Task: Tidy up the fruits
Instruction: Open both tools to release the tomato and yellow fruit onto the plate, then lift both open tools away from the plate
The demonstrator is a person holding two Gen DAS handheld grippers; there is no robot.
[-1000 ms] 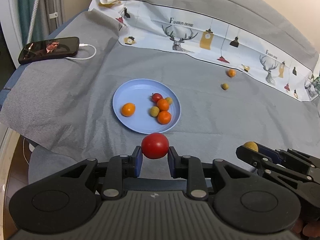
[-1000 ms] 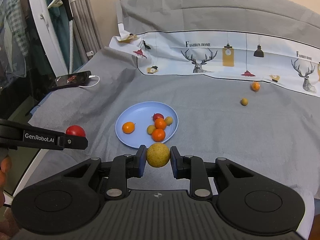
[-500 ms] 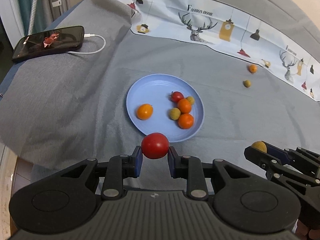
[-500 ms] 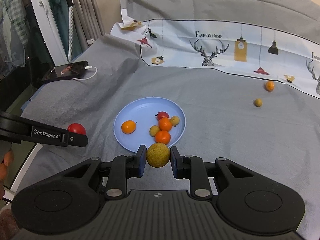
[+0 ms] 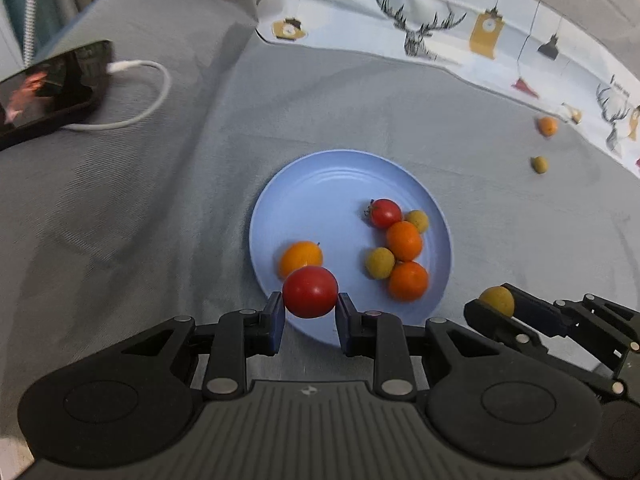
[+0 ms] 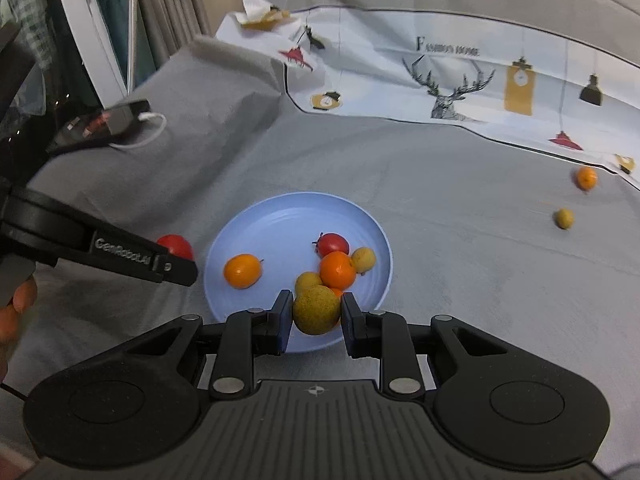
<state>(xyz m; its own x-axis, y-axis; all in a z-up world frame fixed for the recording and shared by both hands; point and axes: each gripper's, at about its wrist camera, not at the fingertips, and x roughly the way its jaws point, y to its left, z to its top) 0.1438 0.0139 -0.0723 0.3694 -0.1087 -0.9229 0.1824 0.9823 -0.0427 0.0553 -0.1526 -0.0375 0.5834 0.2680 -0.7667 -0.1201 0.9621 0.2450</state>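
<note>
Under everything you have the grey cloth [image 5: 120, 208], with the printed deer cloth [image 6: 460, 76] spread along its far edge and a phone [image 5: 52, 84] with its white cable [image 5: 148, 92] at the far left. Near the middle sits the blue plate [image 5: 320, 184], already carrying six fruits: an orange one on its left side and a cluster on its right of a small red tomato, two orange fruits and two yellow-green ones. Your left gripper [image 5: 310, 318] is clamped on a red tomato [image 5: 310, 291], held over the plate's near-left rim. Your right gripper [image 6: 316, 322] is squeezed tight on a yellow-green fruit [image 6: 316, 309], held over the plate's near edge, in front of the cluster. Far right, well apart from the plate, a loose orange fruit [image 6: 586, 178] and a loose green fruit [image 6: 564, 218] lie on the cloth near each other.
</note>
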